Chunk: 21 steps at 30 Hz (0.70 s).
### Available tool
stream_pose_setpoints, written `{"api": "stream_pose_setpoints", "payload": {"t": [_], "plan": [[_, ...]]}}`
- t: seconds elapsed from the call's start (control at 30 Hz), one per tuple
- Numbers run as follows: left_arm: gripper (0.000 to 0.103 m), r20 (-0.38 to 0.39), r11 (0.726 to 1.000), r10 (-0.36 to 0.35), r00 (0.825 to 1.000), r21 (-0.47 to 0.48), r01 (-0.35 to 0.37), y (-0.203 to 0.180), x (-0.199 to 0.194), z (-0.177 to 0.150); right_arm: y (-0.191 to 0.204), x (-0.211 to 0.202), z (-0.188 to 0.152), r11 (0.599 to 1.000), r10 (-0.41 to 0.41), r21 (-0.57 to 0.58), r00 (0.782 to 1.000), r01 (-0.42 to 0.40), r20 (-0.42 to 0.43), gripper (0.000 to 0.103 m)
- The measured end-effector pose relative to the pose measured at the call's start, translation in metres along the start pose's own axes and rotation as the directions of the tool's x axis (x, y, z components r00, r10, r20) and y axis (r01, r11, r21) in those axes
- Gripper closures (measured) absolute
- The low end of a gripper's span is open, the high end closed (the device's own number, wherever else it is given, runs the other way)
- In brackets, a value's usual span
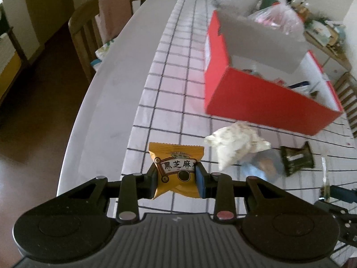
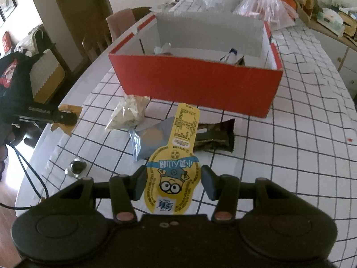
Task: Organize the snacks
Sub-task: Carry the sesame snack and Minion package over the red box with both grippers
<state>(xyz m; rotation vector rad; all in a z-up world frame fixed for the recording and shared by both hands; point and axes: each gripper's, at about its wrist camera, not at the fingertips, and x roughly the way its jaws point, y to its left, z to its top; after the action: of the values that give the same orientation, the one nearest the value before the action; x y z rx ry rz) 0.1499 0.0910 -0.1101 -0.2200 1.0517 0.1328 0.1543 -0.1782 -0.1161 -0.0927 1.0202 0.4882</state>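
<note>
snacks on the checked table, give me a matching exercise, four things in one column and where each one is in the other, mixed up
Things:
1. orange sesame packet
2. yellow cartoon packet
3. dark green wrapper
4. red box

Places:
a. lying on the checked cloth beside a clear pouch
b. between the right gripper's fingers
c. standing open at the far side
d. clamped in the left gripper

Pairs: 1-d, 2-b, 3-a, 4-c

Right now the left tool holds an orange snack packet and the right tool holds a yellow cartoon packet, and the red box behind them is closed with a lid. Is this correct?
Not quite: the red box is open, with no lid on it, and the right wrist view shows its white inside with items in it. The rest stands: the left tool holds the orange snack packet, the right tool the yellow cartoon packet.
</note>
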Motion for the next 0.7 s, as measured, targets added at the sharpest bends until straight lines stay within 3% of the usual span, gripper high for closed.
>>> {"api": "stream_pose_setpoints", "payload": {"t": [0.37, 0.7], "plan": [[0.07, 0.078, 0.994, -0.093, 0.993, 0.067, 0.088, -0.031, -0.046, 0.012, -0.004, -0.048, 0.016, 0.999, -0.036, -0.016, 0.996, 0.038, 0.083, 0.053], [0.07, 0.169, 0.982, -0.142, 0.975, 0.152, 0.117, -0.067, -0.077, 0.039, -0.008, -0.08, 0.049, 0.994, -0.079, -0.061, 0.982, 0.091, 0.171, 0.053]]}}
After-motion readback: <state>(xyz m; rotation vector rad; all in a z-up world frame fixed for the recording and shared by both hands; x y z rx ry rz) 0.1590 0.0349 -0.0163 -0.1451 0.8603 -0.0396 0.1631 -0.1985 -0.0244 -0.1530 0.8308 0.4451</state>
